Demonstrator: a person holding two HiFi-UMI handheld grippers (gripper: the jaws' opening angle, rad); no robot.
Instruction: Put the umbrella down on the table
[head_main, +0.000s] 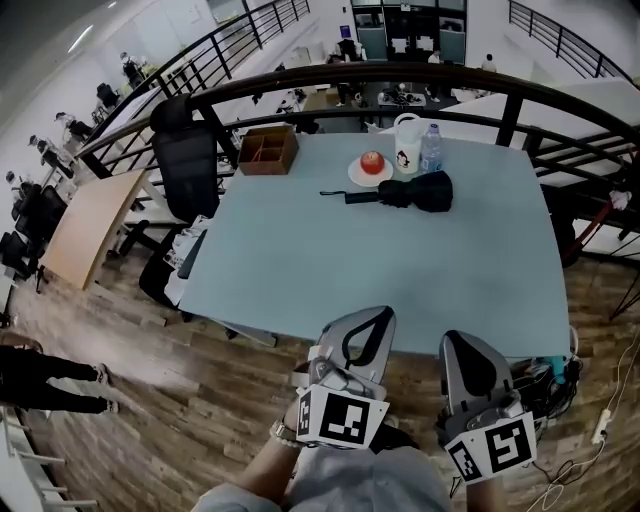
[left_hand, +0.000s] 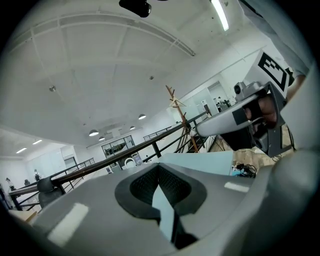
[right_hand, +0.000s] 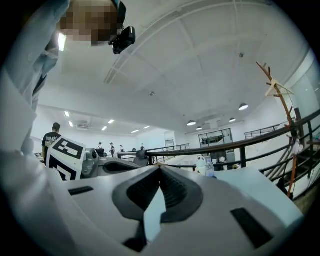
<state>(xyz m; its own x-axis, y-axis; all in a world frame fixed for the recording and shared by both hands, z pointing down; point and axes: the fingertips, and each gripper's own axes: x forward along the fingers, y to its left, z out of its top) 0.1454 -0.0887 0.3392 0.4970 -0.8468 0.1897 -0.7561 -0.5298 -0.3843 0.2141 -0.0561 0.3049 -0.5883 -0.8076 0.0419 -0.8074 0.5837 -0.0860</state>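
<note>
- Left gripper (head_main: 368, 322) held low before the body, jaws together with nothing between them
- Right gripper (head_main: 463, 346) just beside it, jaws also together, empty

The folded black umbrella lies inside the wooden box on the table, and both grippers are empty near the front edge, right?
Not quite: the head view shows the umbrella lying on the bare table beside the apple plate, not inside the wooden box. The left gripper and right gripper are indeed empty near the front edge.
</note>
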